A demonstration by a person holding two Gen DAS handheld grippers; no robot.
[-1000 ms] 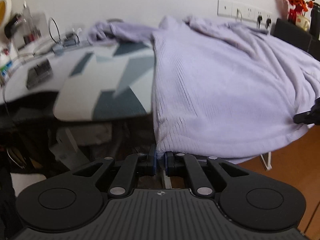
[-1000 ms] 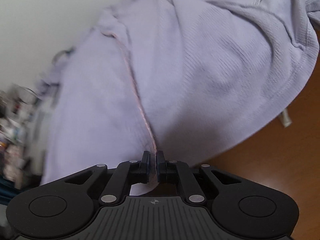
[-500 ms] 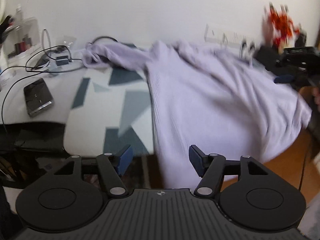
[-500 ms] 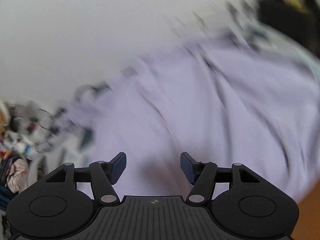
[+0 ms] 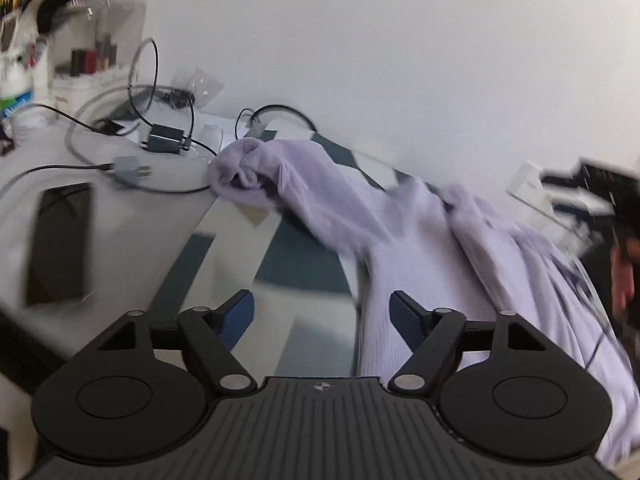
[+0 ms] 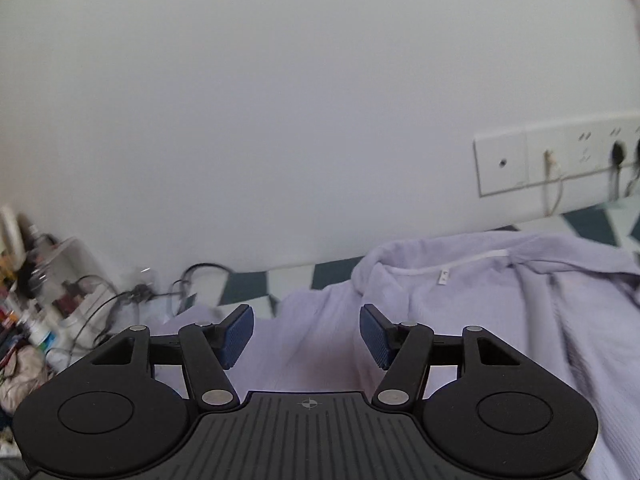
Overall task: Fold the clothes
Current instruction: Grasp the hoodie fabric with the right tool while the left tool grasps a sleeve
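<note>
A lilac ribbed sweater (image 6: pixel 500 320) lies spread over a board covered in a grey, white and teal geometric pattern (image 5: pixel 296 264). One sleeve (image 5: pixel 256 168) trails to the board's far left end, its cuff bunched beside loose cables. The rest of the garment covers the right part and drapes over the near edge. In the right wrist view the neckline faces up, showing a small white label (image 6: pixel 443 277); its print is too small to read.

The left gripper (image 5: pixel 322 316) has just been opening; its blue-padded jaws stand wide apart above the bare patterned cover at the sweater's left hem, with nothing between them. The right gripper (image 6: pixel 306 334) hovers over the sweater's body, jaws apart and empty.

Left of the board, a white desk (image 5: pixel 132 216) holds a dark phone (image 5: pixel 60 244), a grey charger (image 5: pixel 164 140) and what may be cosmetics, blurred. White wall sockets (image 6: pixel 560 160) sit behind the board's far edge.
</note>
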